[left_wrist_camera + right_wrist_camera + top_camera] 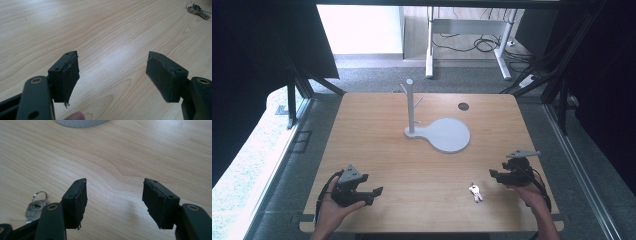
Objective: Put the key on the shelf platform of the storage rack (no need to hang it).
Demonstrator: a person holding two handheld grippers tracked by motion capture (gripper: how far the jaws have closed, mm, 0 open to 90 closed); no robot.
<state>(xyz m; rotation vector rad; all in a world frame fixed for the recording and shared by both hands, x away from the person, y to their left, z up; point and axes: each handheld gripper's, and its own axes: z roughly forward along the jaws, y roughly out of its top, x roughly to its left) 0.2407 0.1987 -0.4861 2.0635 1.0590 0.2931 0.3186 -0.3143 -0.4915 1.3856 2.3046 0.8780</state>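
Observation:
A small bunch of keys (475, 192) lies on the wooden table (387, 160) near its front edge, right of centre. A grey peg stand (410, 107) rises from a flat round grey base (447, 134) at the table's middle back. My left gripper (374, 196) rests at the front left, held by a hand and pointing right, open and empty (112, 56); the keys (197, 10) lie far off at that view's top right. My right gripper (494, 176) sits just right of the keys, jaws apart over bare wood (115, 182). The keys (35, 207) lie outside its left jaw.
A round cable hole (463, 106) is in the table's back right. The grey base's edge (80, 122) lies ahead of the right gripper. Dark frame struts (562, 100) flank the table, and a desk frame with cables (492, 40) stands beyond it.

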